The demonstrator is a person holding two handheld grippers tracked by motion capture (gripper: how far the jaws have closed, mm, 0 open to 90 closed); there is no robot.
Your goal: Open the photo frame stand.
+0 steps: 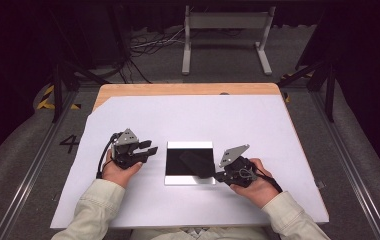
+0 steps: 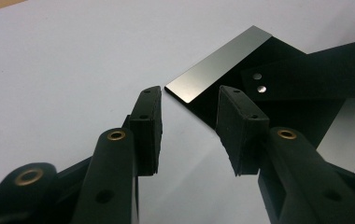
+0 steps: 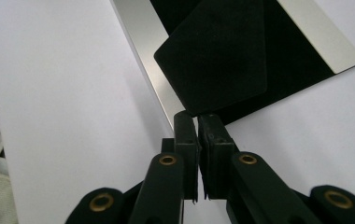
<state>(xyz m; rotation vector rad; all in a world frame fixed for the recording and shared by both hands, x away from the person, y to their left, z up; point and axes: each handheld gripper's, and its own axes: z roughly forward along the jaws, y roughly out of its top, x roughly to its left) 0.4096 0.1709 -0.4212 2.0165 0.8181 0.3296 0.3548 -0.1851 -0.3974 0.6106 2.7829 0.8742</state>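
A square, mirror-like plate [image 1: 189,145] with silver bands along two edges lies flat on the white sheet between my hands. A thin black card [image 1: 196,162] with rounded corners is held tilted over the plate's right half. My right gripper [image 1: 217,176] is shut on the card's near corner; in the right gripper view the card [image 3: 213,56] runs out from the pinched tips [image 3: 197,123] across the plate [image 3: 147,51]. My left gripper [image 1: 148,148] rests just left of the plate, open and empty. In the left gripper view its jaws [image 2: 189,126] point at the plate's corner [image 2: 217,63].
The white sheet [image 1: 238,115] covers most of a wooden table [image 1: 178,89]. A grey metal stand [image 1: 226,30] and loose cables [image 1: 148,45] are on the floor beyond the table. Metal rails run along both sides.
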